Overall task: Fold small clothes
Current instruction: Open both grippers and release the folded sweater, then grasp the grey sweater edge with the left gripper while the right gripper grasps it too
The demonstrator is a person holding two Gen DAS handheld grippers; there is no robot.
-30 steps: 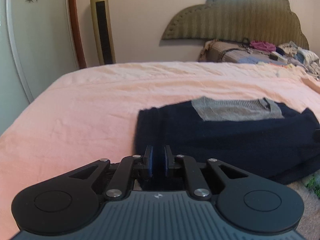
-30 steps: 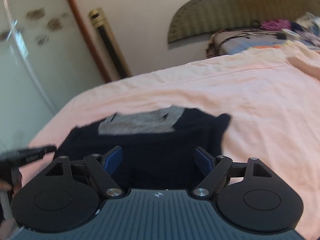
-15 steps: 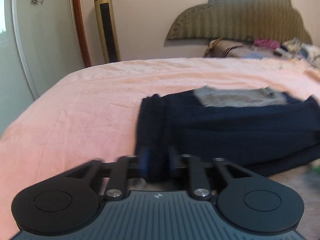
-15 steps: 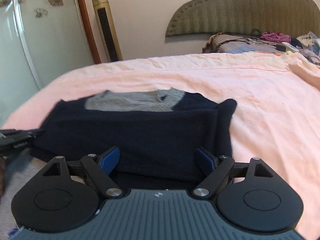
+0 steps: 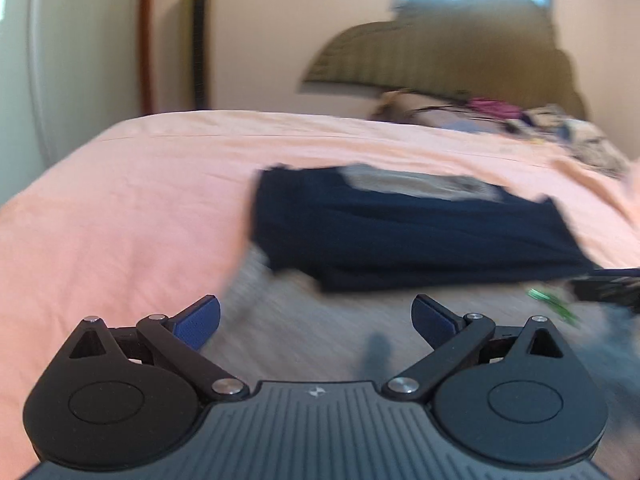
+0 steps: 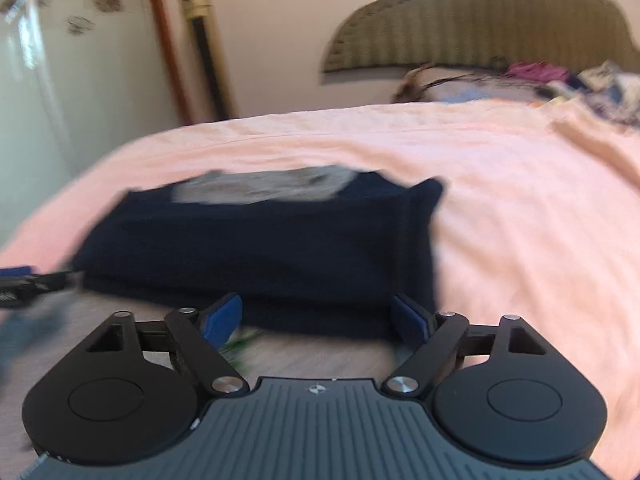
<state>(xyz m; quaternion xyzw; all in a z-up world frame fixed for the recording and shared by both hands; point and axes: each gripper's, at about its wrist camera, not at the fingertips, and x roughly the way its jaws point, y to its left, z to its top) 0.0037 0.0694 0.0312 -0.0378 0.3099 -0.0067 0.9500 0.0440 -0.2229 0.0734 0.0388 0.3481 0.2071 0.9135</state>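
A dark navy garment [image 5: 408, 232] with a grey inner collar panel [image 5: 416, 184] lies folded on the pink bed; it also shows in the right wrist view [image 6: 264, 256]. My left gripper [image 5: 316, 318] is open and empty, pulled back from the garment's near left corner, above a grey cloth [image 5: 320, 340]. My right gripper [image 6: 318, 320] is open, with its jaws standing at the garment's near edge, holding nothing. The right gripper's tip [image 5: 604, 286] shows at the right edge of the left wrist view. Both views are blurred.
The pink bedsheet [image 5: 120, 208] spreads around the garment. A pile of clothes [image 5: 520, 120] lies at the head of the bed under an olive headboard [image 5: 460, 56]. A gold tower fan [image 5: 200, 32] stands by the wall at the left.
My left gripper was shut on the garment's near left corner; it has let go, opened wide and drawn back. The right gripper stayed open and came closer to the garment's near edge.
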